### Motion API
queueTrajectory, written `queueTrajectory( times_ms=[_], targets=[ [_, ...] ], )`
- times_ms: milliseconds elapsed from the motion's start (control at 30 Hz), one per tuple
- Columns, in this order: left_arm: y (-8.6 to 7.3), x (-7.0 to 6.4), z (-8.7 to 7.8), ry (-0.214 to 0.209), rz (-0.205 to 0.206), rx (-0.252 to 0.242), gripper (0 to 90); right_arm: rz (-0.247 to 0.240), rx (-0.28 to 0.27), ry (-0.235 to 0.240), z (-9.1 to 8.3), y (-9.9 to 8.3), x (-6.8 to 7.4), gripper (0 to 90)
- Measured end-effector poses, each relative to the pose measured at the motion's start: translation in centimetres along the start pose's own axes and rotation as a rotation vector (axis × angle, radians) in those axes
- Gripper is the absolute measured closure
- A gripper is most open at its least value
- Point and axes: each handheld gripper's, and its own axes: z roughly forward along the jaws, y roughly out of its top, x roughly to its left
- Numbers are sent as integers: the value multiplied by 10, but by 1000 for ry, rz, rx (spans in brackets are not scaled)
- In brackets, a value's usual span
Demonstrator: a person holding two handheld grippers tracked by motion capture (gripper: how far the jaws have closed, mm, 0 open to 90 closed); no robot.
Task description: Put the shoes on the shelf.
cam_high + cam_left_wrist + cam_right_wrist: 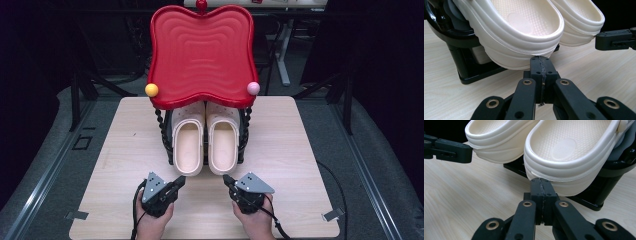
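Where they rest side by side, cream clogs (205,140) look ribbed.

A pair of cream-white moulded foam clogs sat side by side on the lower tier of the rack, heels toward the person and toes tucked under the red tray. The left clog (188,142) and the right clog (223,141) were almost touching, open tops up, both empty

Matt cream foam clogs (206,142), glossy red plastic tray (200,55), pale wood-grain table (290,150).
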Motion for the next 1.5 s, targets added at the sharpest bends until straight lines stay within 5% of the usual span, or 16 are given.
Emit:
queueTrajectory(
  times_ms=[467,933,1500],
  targets=[
    [19,13,15,18,12,-17,900,-10,-27,-41,7,13,-8,900],
    [37,31,33,50,-56,-48,899,-14,-41,-64,24,31,-21,899],
    [47,36,58,74,-43,-11,899,4,-27,-89,46,41,-32,899]
  ],
)
